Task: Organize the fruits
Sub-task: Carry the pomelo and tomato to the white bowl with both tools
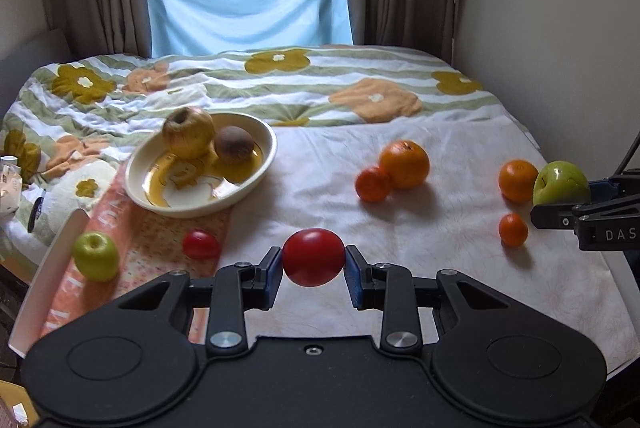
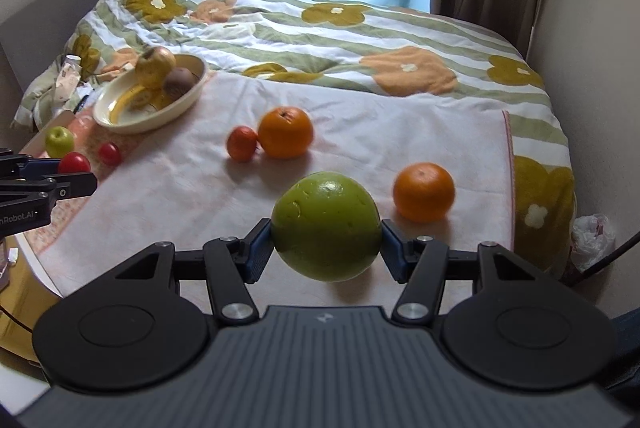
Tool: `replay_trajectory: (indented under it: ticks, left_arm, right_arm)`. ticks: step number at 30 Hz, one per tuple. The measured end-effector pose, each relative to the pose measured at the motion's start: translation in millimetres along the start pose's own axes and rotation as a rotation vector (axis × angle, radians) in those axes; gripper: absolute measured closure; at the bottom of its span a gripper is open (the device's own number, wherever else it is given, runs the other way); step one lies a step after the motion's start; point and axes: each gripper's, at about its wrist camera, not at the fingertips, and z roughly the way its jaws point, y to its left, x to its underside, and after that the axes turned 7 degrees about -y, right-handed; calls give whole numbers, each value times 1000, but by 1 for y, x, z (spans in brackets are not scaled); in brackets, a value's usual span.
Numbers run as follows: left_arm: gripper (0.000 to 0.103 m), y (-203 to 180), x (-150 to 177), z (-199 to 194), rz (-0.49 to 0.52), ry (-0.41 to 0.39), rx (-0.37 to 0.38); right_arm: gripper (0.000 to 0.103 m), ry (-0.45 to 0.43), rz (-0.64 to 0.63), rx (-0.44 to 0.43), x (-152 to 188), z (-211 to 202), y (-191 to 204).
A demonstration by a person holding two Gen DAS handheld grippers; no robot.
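Both tongs are full, and both hang above the white cloth (image 2: 360, 116) on the bed. Right tongs (image 2: 326, 228) squeeze the big green apple (image 2: 326, 226) from its two sides, and the apple is round, so it has no long way. Left tongs (image 1: 313, 264) are pinched tight on the red tomato (image 1: 313, 257), which sits right between the blue pads.

What matters most for the next move is the cream bowl (image 1: 264, 164). It lies far ahead and to the left of both tongs, tipped up a bit on the quilt, with a yellow apple (image 1: 188, 132) and a brown kiwi (image 1: 234, 144) inside. The left tongs look nearer to it, so the tomato likely has the shorter trip.

Oranges (image 2: 285, 132) rest on the cloth between the tongs and the bowl.
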Motion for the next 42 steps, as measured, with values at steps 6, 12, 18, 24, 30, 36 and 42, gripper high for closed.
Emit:
replay_trajectory:
  ticks: [6, 12, 18, 24, 30, 36, 42]
  left_arm:
    - [67, 36, -14, -2, 15, -17, -14]
    - [67, 79, -28, -1, 25, -26, -25]
    - [67, 121, -46, 13, 46, -26, -22]
    - [66, 157, -64, 47, 74, 2, 6]
    - [67, 183, -77, 89, 120, 16, 36]
    - [67, 194, -79, 133, 162, 47, 81]
    - [67, 200, -77, 167, 193, 81, 120]
  right_arm:
    - [31, -20, 16, -35, -27, 3, 40]
    - [31, -37, 24, -72, -53, 20, 84]
    - [31, -44, 32, -92, -79, 44, 127]
    - [31, -44, 46, -84, -101, 75, 161]
    - [31, -37, 77, -72, -112, 113, 183]
    - [31, -21, 107, -41, -119, 147, 194]
    - [31, -2, 128, -12, -119, 170, 199]
